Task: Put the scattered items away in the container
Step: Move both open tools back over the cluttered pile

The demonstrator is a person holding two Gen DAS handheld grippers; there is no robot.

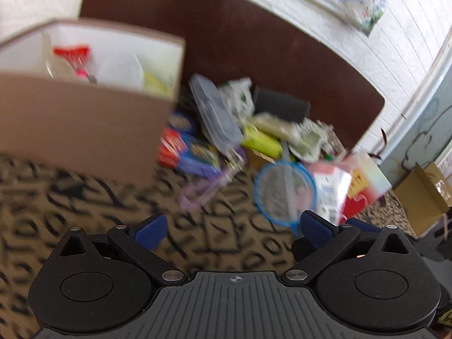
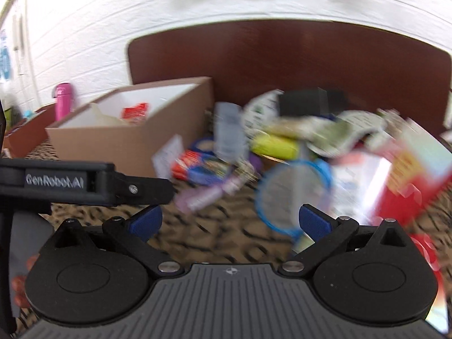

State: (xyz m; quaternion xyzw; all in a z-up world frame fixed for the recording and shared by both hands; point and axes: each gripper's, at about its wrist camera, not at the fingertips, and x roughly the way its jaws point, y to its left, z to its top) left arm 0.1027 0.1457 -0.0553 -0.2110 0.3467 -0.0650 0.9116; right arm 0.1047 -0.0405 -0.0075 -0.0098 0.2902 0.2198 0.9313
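Observation:
A brown cardboard box with a white inside stands at the left, holding a red packet and white wrappers; it also shows in the right wrist view. A blurred pile of scattered items lies right of it: a round blue-rimmed strainer, a yellow-green packet, a clear plastic lid, a purple tube, a red and white box. My left gripper is open and empty above the patterned cloth. My right gripper is open and empty, short of the strainer.
A dark brown headboard and white brick wall stand behind the pile. The patterned cloth covers the surface. A pink bottle stands far left. The left gripper's black body crosses the right wrist view. A small open carton sits at the right.

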